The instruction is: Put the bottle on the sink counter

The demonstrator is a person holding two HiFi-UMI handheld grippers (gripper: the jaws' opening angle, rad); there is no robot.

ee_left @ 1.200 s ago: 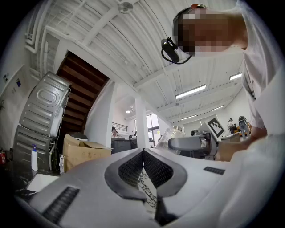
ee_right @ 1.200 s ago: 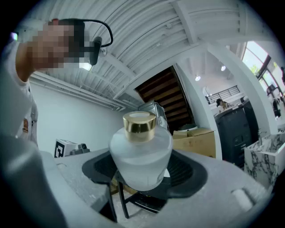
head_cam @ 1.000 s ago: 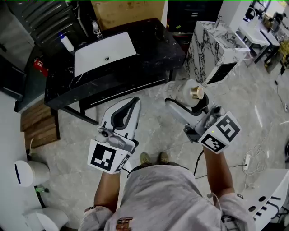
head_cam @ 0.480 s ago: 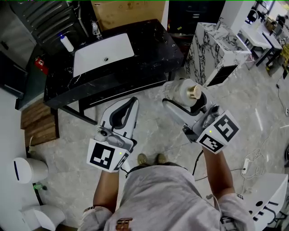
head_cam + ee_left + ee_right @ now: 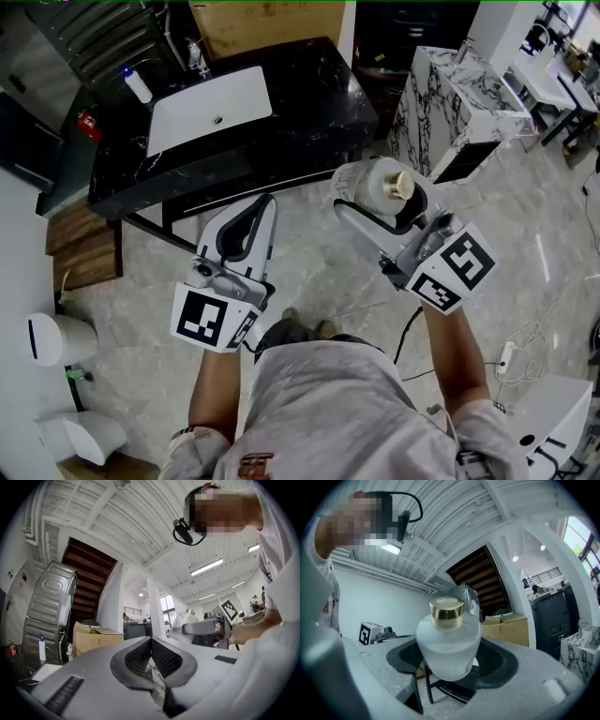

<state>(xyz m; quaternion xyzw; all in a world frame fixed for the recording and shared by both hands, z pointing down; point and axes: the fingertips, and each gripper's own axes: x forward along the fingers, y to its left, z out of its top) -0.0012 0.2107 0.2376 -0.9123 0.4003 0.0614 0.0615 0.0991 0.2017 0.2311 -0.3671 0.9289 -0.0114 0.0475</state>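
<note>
The right tool (image 5: 377, 201) grips a frosted bottle (image 5: 447, 641) with a gold cap (image 5: 446, 607), its jaws pressed against both sides of the rounded body. The bottle is in the air above the marble floor (image 5: 323, 267), in front of the black desk (image 5: 319, 103) and well apart from it. The left tool (image 5: 263, 203) hangs beside it with its jaws closed together and nothing between them. On the desk, a white dispenser (image 5: 137, 86) stands near the white basin (image 5: 211, 108).
</note>
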